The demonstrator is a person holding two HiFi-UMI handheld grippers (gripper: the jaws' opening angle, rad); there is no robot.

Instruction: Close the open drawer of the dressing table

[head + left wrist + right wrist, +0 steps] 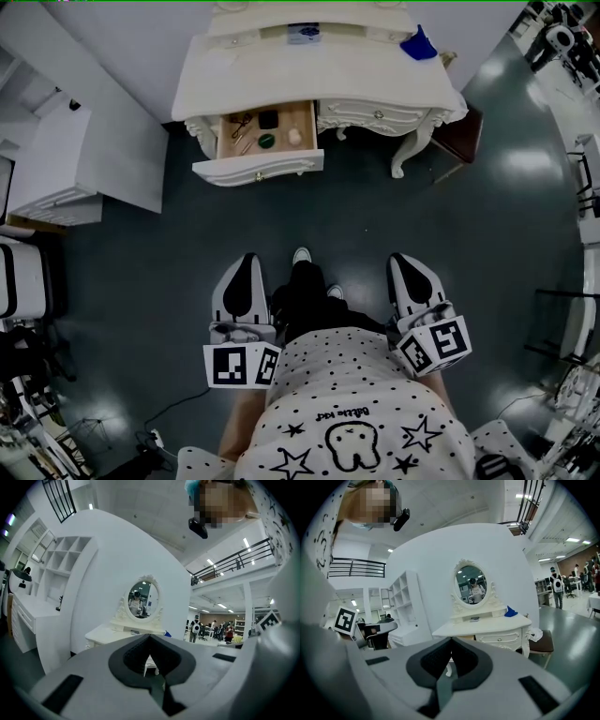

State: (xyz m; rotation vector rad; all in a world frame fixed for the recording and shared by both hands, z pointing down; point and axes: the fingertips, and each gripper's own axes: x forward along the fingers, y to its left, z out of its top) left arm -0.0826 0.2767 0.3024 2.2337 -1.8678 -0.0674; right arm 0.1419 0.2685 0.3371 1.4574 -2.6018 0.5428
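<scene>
The white dressing table (309, 80) stands ahead against the wall. Its left drawer (260, 169) is pulled out, with several small items lying on its wooden bottom; the right drawer (380, 115) is pushed in. My left gripper (248, 262) and right gripper (405, 261) hang low by the person's body, well short of the table, both shut and empty. In the left gripper view the left gripper (150, 637) points toward the table and its oval mirror (143, 597). The right gripper (451, 640) faces the table (487, 627) from further right.
A blue object (418, 45) lies on the table's right end. A brown stool (459, 136) stands beside the table's right legs. A white cabinet (66, 159) is at the left. Dark floor (356, 216) lies between the person's feet and the drawer.
</scene>
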